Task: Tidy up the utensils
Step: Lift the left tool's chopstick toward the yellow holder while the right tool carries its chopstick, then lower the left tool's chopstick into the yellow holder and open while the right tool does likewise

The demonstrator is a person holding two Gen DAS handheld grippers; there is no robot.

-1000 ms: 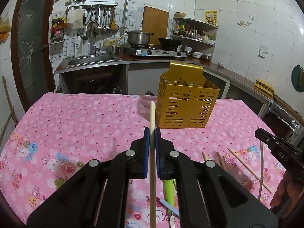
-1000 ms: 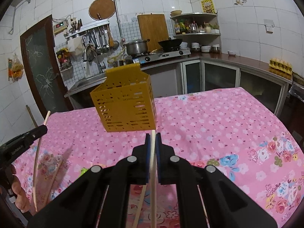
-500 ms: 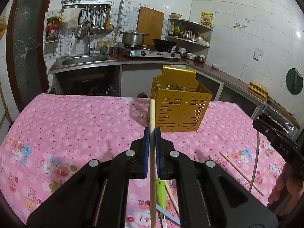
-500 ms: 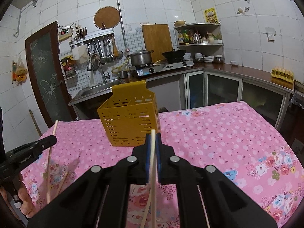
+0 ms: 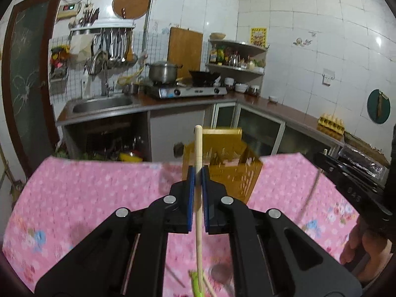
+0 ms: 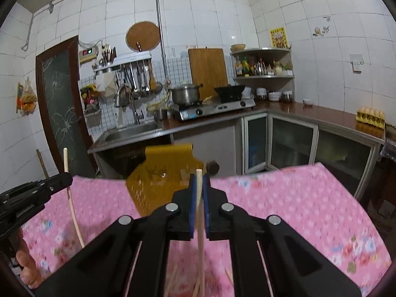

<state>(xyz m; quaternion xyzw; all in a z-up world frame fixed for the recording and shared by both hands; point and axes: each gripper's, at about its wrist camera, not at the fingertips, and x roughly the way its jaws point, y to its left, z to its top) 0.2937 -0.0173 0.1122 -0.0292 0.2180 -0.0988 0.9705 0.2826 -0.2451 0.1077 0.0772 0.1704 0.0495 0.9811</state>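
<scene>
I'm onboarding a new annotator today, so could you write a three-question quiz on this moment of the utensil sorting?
1. True or false: the left gripper is shut on a chopstick.
2. Multiple choice: what does the right gripper hold? A) a spoon B) a chopstick C) nothing
3. Short answer: what stands on the pink tablecloth ahead of both grippers?

Key
1. True; the blue pads pinch it, with its tip sticking up past them.
2. B
3. The yellow slotted holder, seen in both wrist views.
</scene>
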